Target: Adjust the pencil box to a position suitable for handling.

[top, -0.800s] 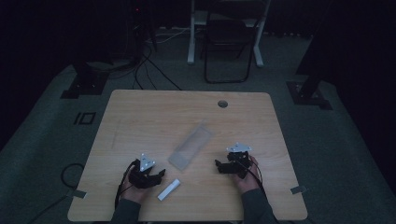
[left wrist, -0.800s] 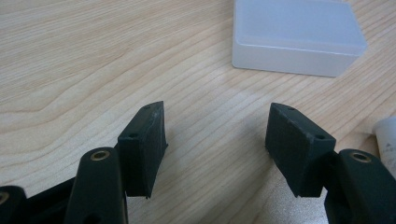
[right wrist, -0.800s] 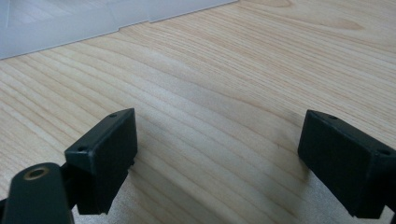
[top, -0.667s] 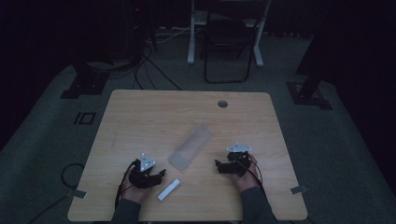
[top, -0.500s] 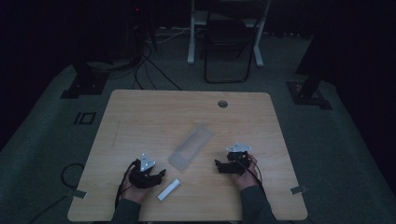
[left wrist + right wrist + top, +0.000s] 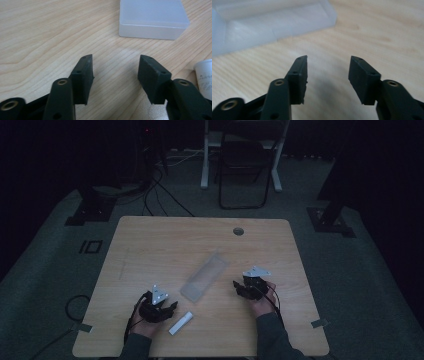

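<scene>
At the near edge of the pale wooden bench [image 6: 150, 240], the person's two hands rest on the surface, each holding a black two-jaw gripper. The left gripper [image 6: 172, 305] lies low on the wood with its jaws standing apart and nothing between them; its own view shows bare wood grain in the gap [image 6: 115, 70]. Just to its right lies a small white plastic tube [image 6: 180, 323], set at a slant and apart from the jaws; its rounded end shows at the right edge of the left gripper view [image 6: 204, 76]. The right gripper [image 6: 236, 287] sits a little farther up the bench, pointing toward the middle, its jaws likewise parted over bare wood [image 6: 328, 71] and holding nothing. Between the two grippers, slightly beyond them, lies a long frosted translucent plastic box [image 6: 204, 276], placed diagonally and touched by neither gripper. Farther on, a round cable hole [image 6: 238, 231] marks the bench's far side. Behind the bench, a dark folding chair [image 6: 245, 170] stands on the grey floor.
</scene>
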